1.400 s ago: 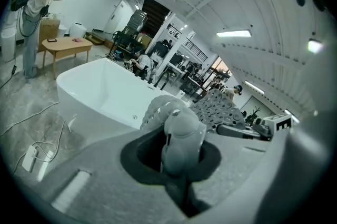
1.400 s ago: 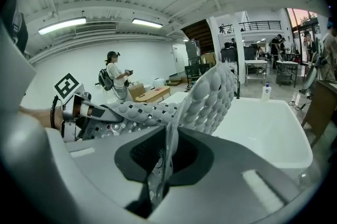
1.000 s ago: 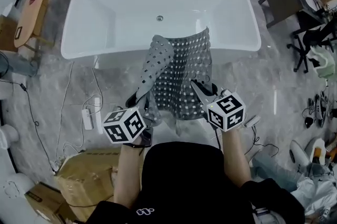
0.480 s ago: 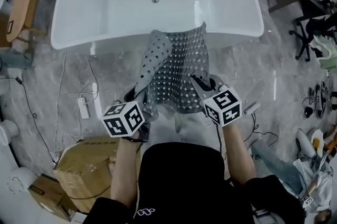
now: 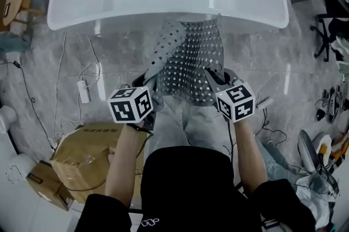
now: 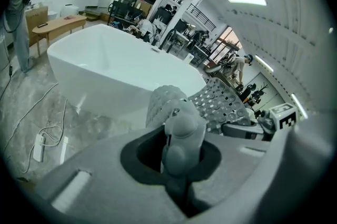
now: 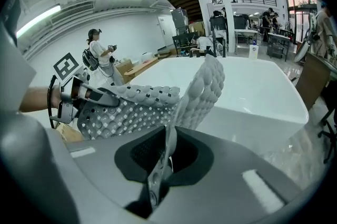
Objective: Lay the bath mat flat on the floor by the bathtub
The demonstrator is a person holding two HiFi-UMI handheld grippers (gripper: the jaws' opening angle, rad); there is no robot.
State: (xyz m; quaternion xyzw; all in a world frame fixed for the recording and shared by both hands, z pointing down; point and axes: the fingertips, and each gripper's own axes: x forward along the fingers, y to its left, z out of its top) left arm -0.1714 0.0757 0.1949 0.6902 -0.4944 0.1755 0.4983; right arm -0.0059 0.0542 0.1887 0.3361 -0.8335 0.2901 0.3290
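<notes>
left gripper (image 5: 148, 89) and right gripper (image 5: 214, 77) fingers were clenched on the bath mat (image 5: 191, 59); i reckoned spreading them apart would uncurl its folded left side.

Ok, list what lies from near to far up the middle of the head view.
Person's black top → pale trousers → grey perforated rubber bath mat → white bathtub
</notes>
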